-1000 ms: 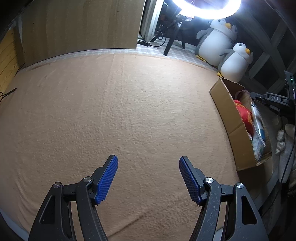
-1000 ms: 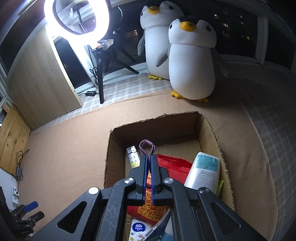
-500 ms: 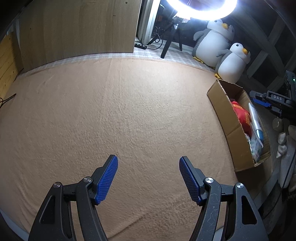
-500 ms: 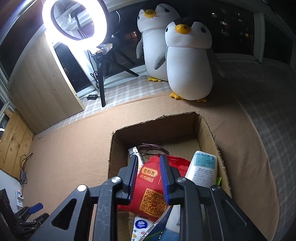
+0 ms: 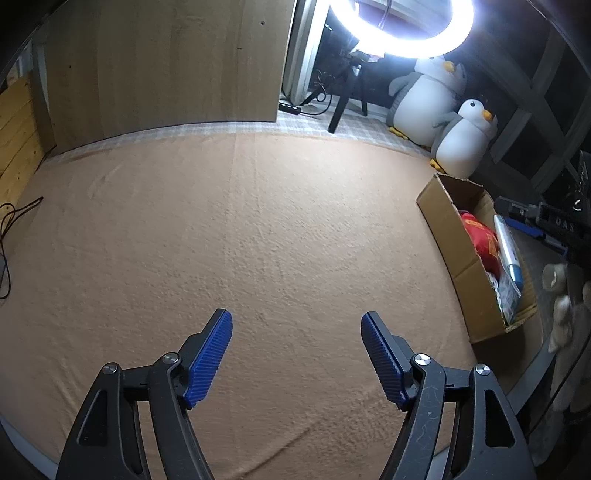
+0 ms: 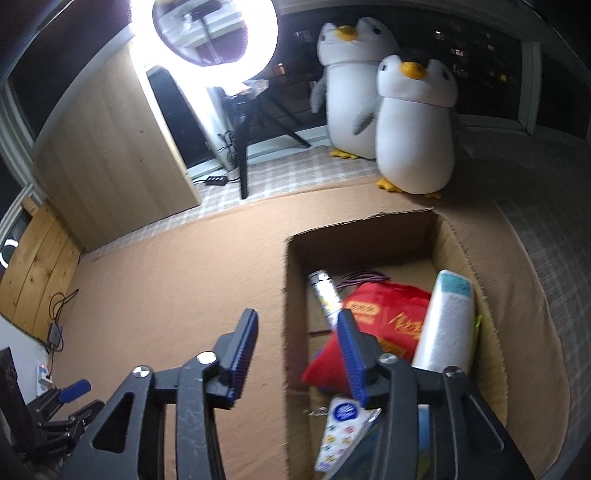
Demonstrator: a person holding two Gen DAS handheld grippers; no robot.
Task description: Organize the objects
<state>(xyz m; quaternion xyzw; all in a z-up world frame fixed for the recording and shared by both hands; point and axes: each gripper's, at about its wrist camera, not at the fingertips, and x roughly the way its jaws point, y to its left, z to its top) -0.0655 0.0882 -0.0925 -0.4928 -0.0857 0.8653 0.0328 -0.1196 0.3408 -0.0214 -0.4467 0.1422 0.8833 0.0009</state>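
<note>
Cardboard box [image 6: 362, 221] nearly under the right gripper [image 6: 297, 317], lying on the tan blanket [image 6: 166, 295]. Jaws of this gripper just opened, now half spread, nothing pinched between them; one finger seen over the box, the other over the blanket at 9 o'clock of it. Probably a release just done, so keep the jaws apart and lift away gently, without catching the box wall or the red packet [image 6: 384, 306] below. Inside also a white tube [image 6: 447, 317] at 3 o'clock of the packet, a small bottle [image 6: 325, 291] at 10 o'clock, and a purple band [image 6: 362, 276] at 12 o'clock, loose on the box floor.

Left gripper [image 5: 295, 315] spread wide, opened slightly more just now, empty, above bare blanket; from there the box at 3 o'clock, well apart. No loose object visible on the blanket, so check before reaching again.

Farther at 12 o'clock, two plush penguins [image 6: 413, 129] and a ring light [image 6: 214, 33]; better not to disturb.
</note>
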